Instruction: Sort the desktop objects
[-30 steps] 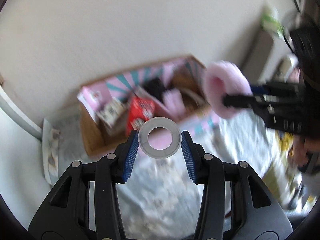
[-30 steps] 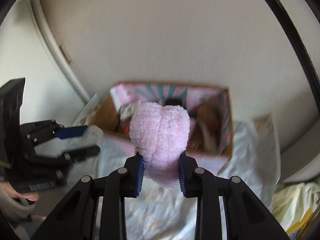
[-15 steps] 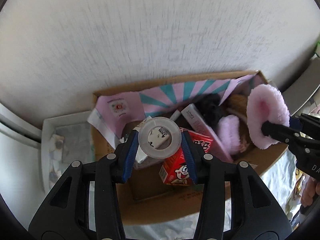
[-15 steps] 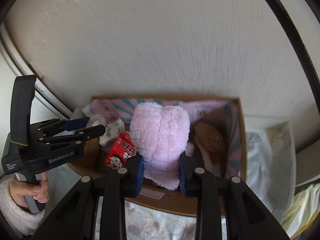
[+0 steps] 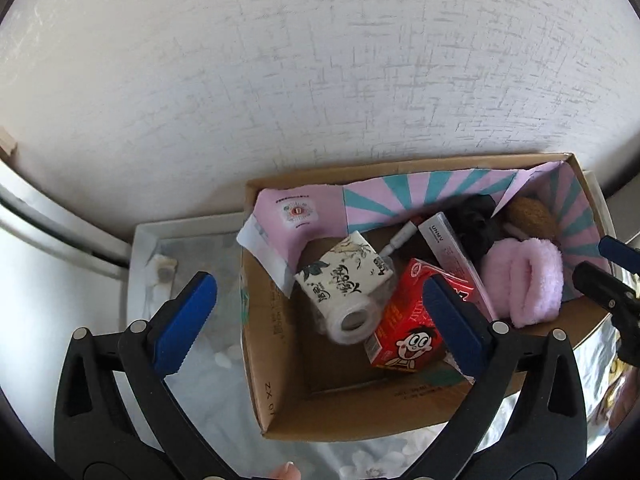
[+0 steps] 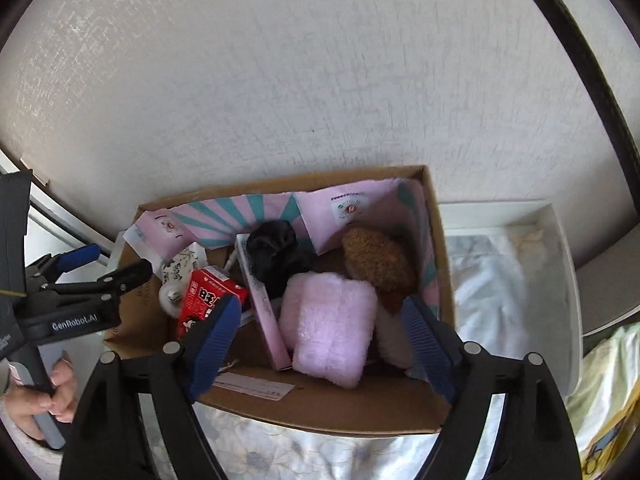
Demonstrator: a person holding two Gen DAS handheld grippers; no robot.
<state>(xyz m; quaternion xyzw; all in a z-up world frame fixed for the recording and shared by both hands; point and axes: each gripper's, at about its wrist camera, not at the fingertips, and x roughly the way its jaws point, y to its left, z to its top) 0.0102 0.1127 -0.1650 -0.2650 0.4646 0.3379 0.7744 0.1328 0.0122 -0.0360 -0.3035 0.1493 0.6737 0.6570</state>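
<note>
A cardboard box (image 5: 280, 412) with a pink and teal lining stands against the wall; it also shows in the right wrist view (image 6: 320, 408). My left gripper (image 5: 320, 320) is open and empty above its left part. A clear tape roll (image 5: 352, 322) lies in the box beside a red drink carton (image 5: 408, 332). My right gripper (image 6: 320, 332) is open and empty above the right part. A pink fluffy toy (image 6: 330, 328) lies in the box below it, also seen in the left wrist view (image 5: 524, 280).
The box also holds a printed tissue pack (image 5: 344, 276), a long pink carton (image 5: 452, 260), a black fluffy thing (image 6: 276, 256) and a brown fluffy thing (image 6: 376, 260). A flowered cloth (image 6: 280, 452) covers the table. A white tray (image 6: 556, 280) stands to the right.
Both grippers moved over the box and opened. The tape roll dropped from the left one into the box, and the pink toy dropped from the right one.
</note>
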